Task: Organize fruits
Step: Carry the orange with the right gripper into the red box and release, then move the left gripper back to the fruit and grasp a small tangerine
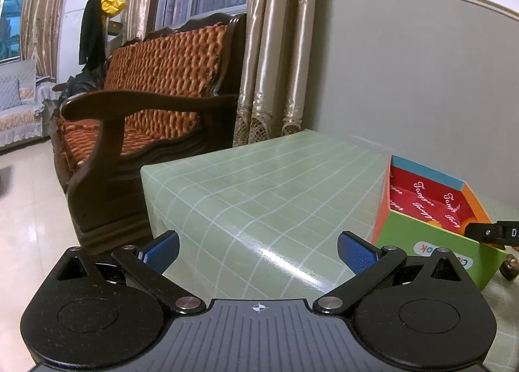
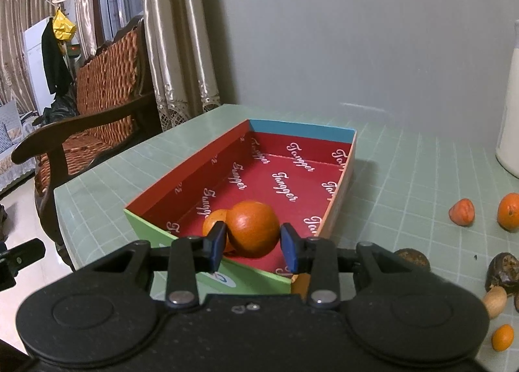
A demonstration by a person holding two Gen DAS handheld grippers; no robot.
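Observation:
My right gripper is shut on an orange and holds it over the near end of a box with a red printed inside. A second orange lies in the box just behind the left finger. My left gripper is open and empty above the green gridded table, left of the box. Part of the right gripper shows over the box in the left wrist view.
Loose fruits lie on the table right of the box: an orange, a reddish fruit, dark brown fruits, a small orange one. A white bottle stands far right. A wooden sofa stands left of the table.

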